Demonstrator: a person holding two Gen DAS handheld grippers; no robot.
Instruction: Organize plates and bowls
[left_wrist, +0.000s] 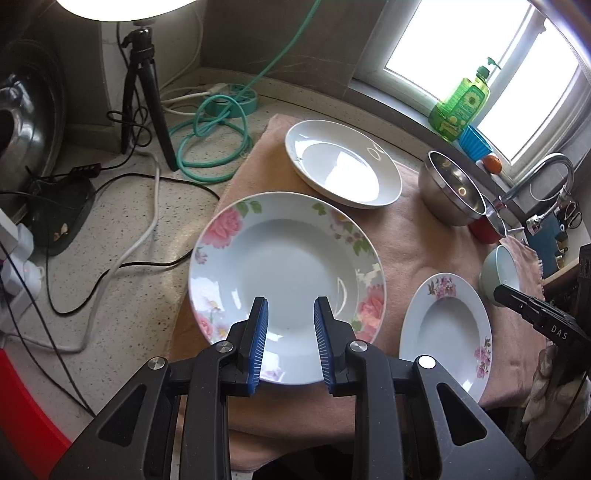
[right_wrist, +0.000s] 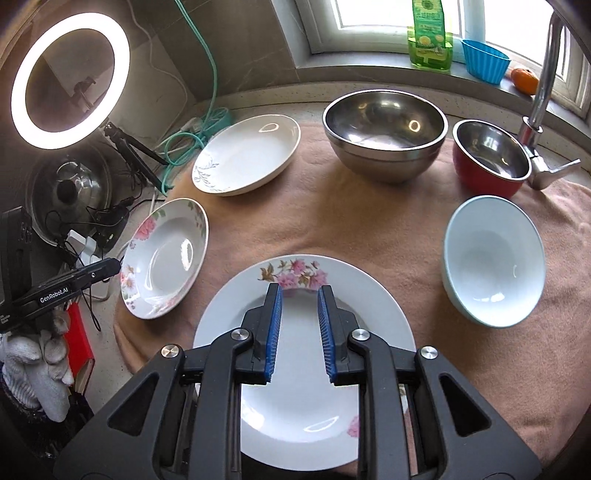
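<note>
My left gripper (left_wrist: 290, 306) is open and empty, hovering over the near part of a large rose-patterned plate (left_wrist: 295, 236). My right gripper (right_wrist: 298, 293) is open and empty above a pink-flowered plate (right_wrist: 373, 295), which also shows in the left wrist view (left_wrist: 448, 325). A plain white plate (left_wrist: 343, 162) (right_wrist: 247, 151) lies at the back. The rose plate also shows in the right wrist view (right_wrist: 166, 254). A large steel bowl (right_wrist: 384, 129), a red-sided steel bowl (right_wrist: 491, 155) and a pale blue bowl (right_wrist: 495, 258) stand on the right.
All dishes rest on a pink cloth (right_wrist: 332, 225) on the counter. Cables, a green hose (left_wrist: 210, 129) and a tripod (left_wrist: 144, 92) lie to the left. A faucet (right_wrist: 539, 92), a green soap bottle (right_wrist: 430, 33) and a blue cup (right_wrist: 484, 59) stand by the window.
</note>
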